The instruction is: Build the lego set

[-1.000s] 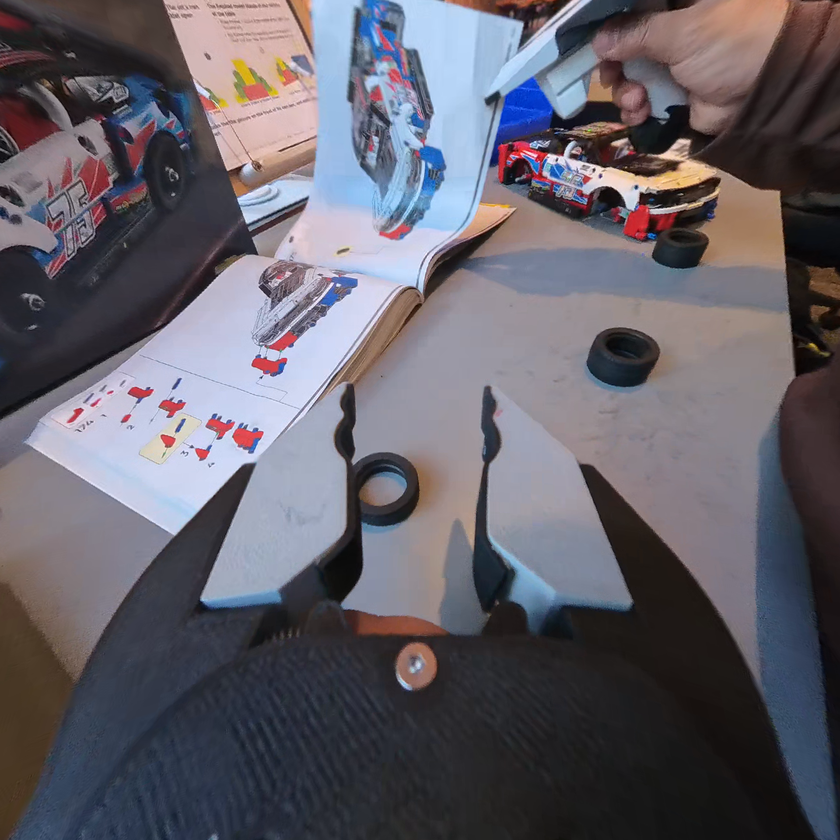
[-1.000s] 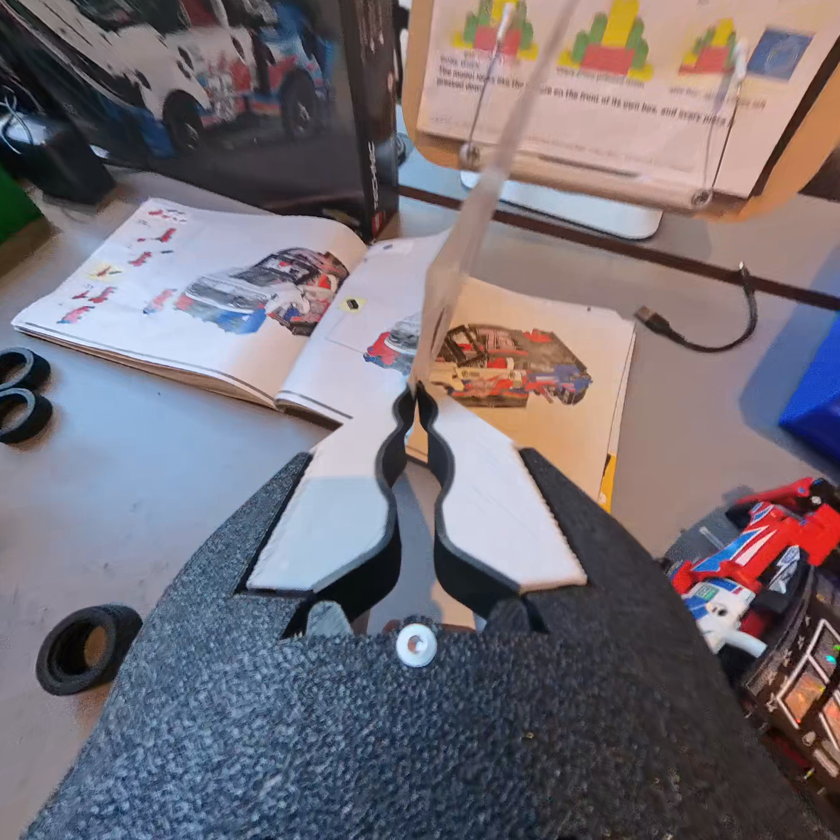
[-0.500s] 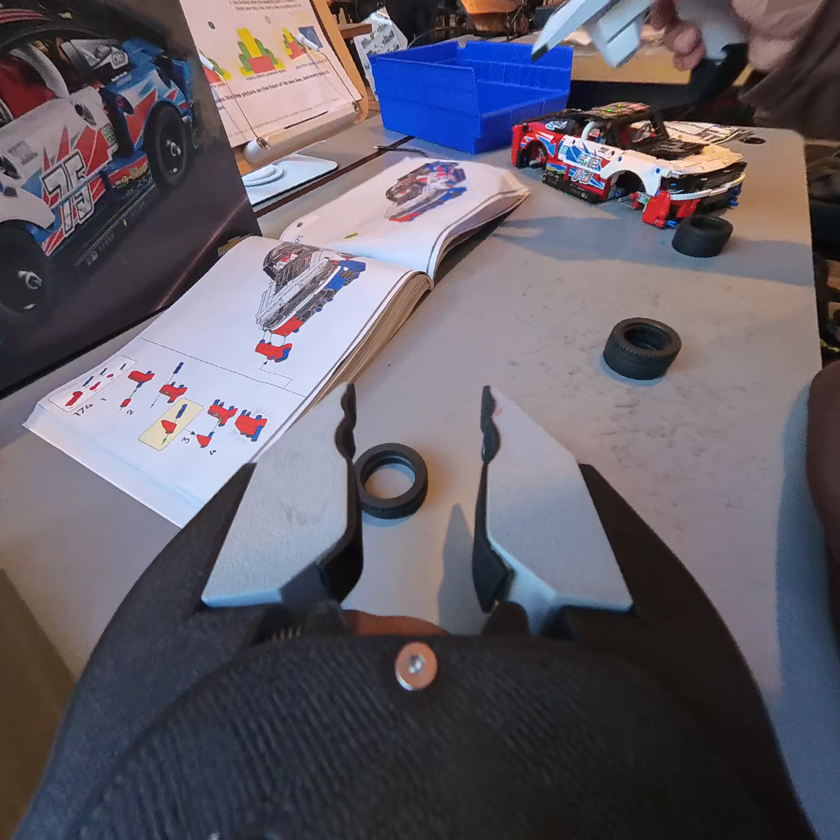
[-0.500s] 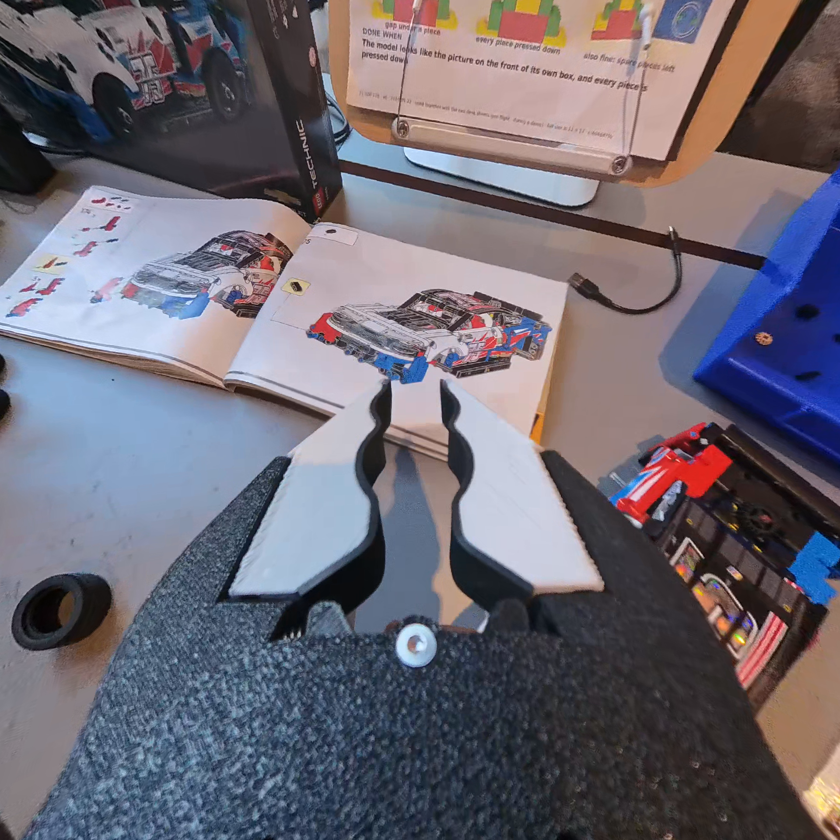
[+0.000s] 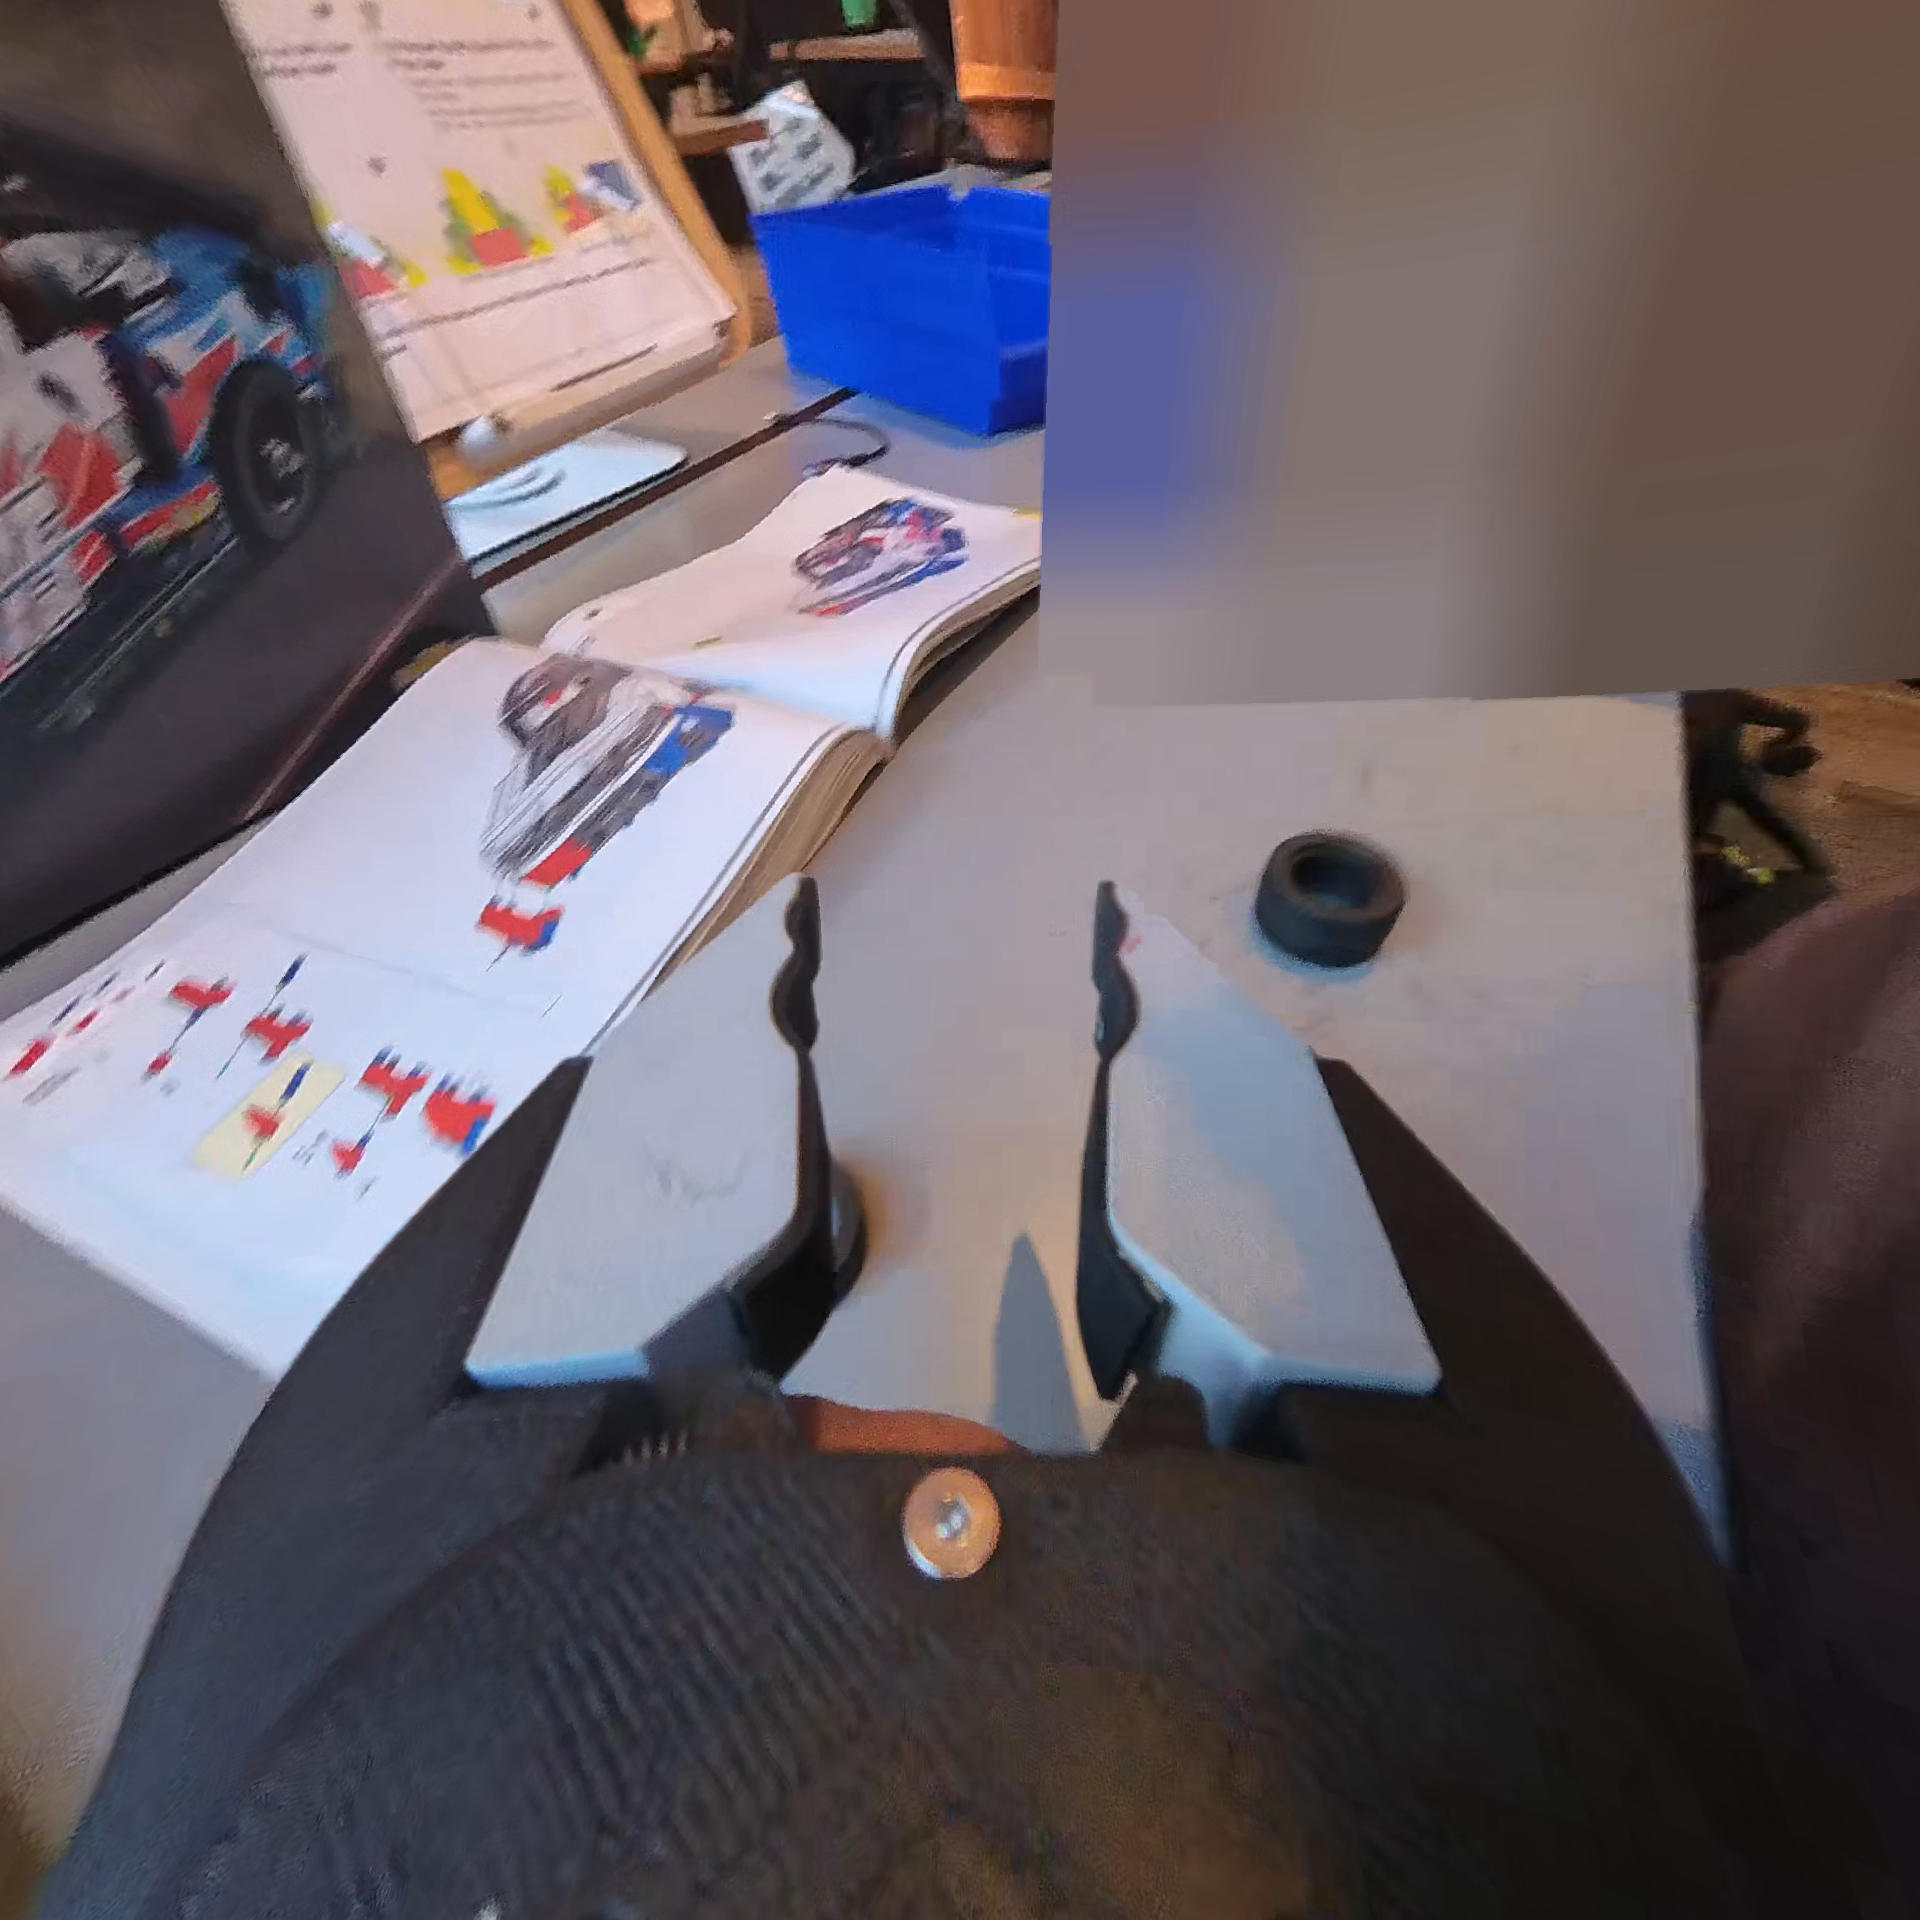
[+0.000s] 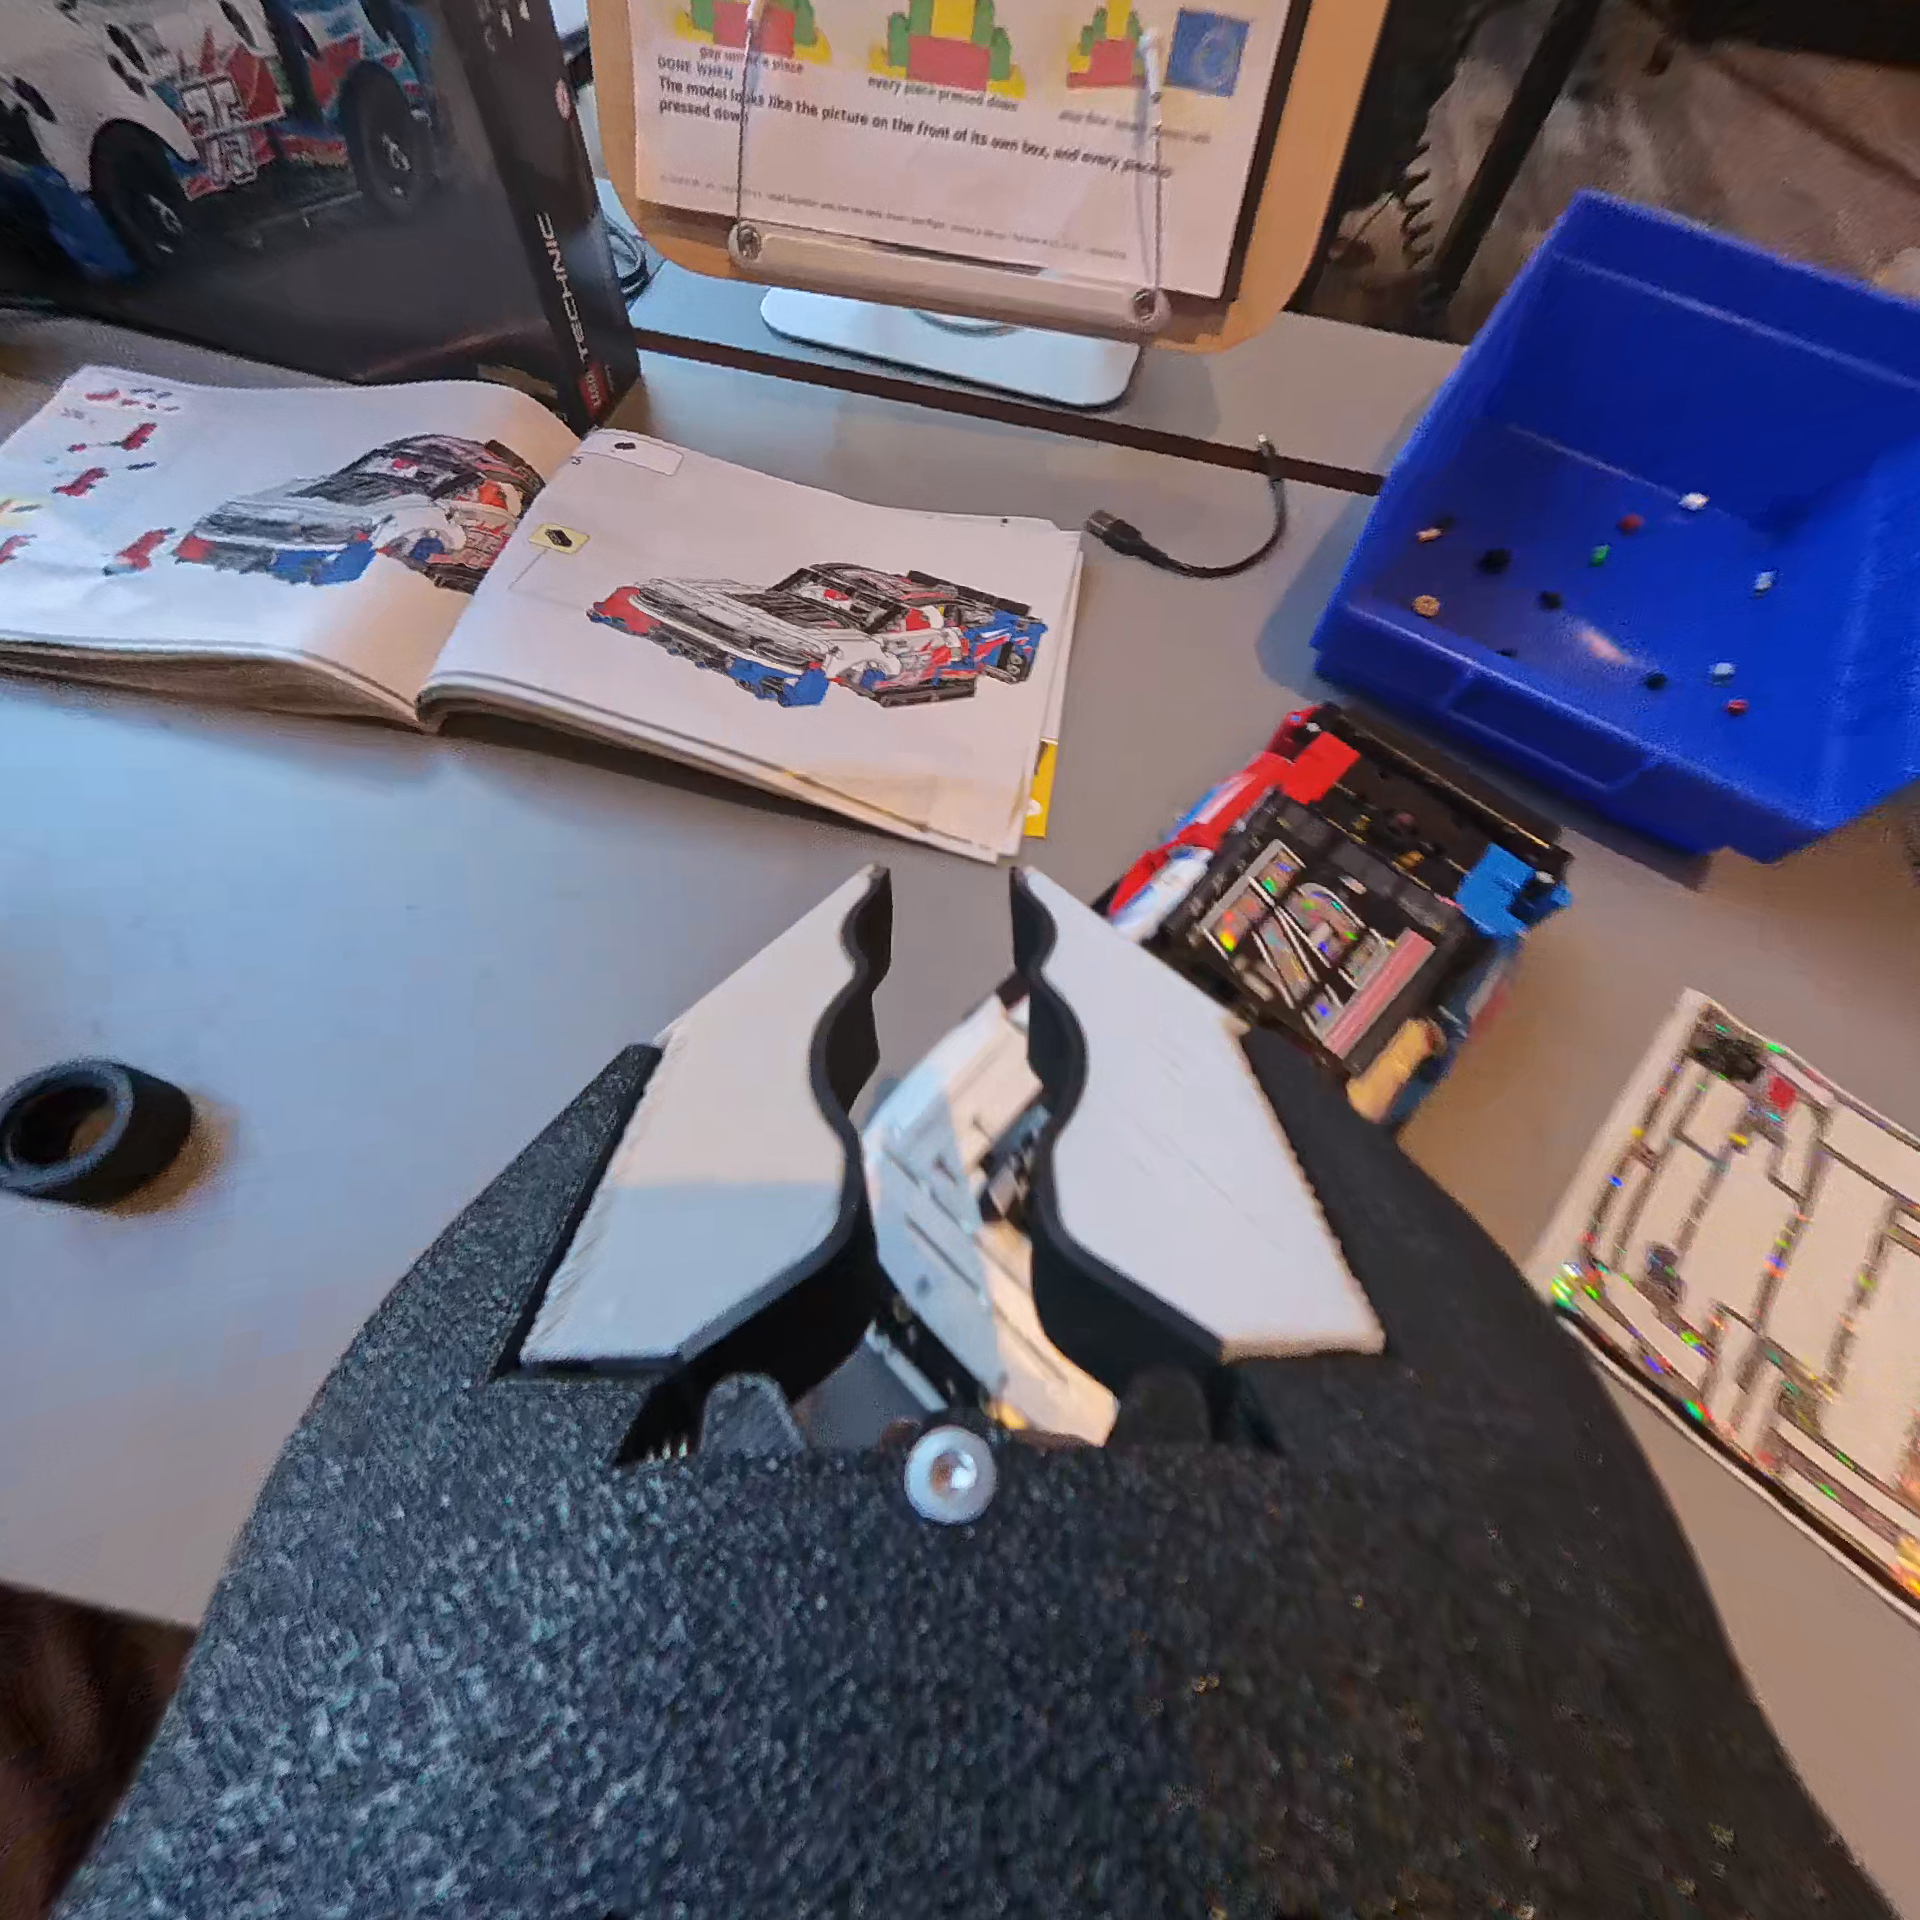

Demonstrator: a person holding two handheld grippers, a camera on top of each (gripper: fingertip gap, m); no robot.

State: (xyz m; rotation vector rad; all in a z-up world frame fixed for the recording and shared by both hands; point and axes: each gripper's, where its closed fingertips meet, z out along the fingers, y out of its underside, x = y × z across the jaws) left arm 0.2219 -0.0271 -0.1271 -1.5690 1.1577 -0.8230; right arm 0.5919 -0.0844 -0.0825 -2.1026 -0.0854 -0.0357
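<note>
Left gripper [image 5: 951,951]: jaws spread, empty, low over the grey table [image 5: 1455,790]; a dark ring, probably a tyre, peeks from under its left finger.
Right gripper [image 6: 951,914]: parted, grasping nothing, above the white nose of the lego car [image 6: 1340,914].
Loose tyre [image 5: 1328,900]: flat on the table, ahead to the right.
Instruction booklet [image 6: 769,644]: open near the car.
Doing it well: straddle one tyre squarely, close gently on its tread, keep it level for the wheel hub.
</note>
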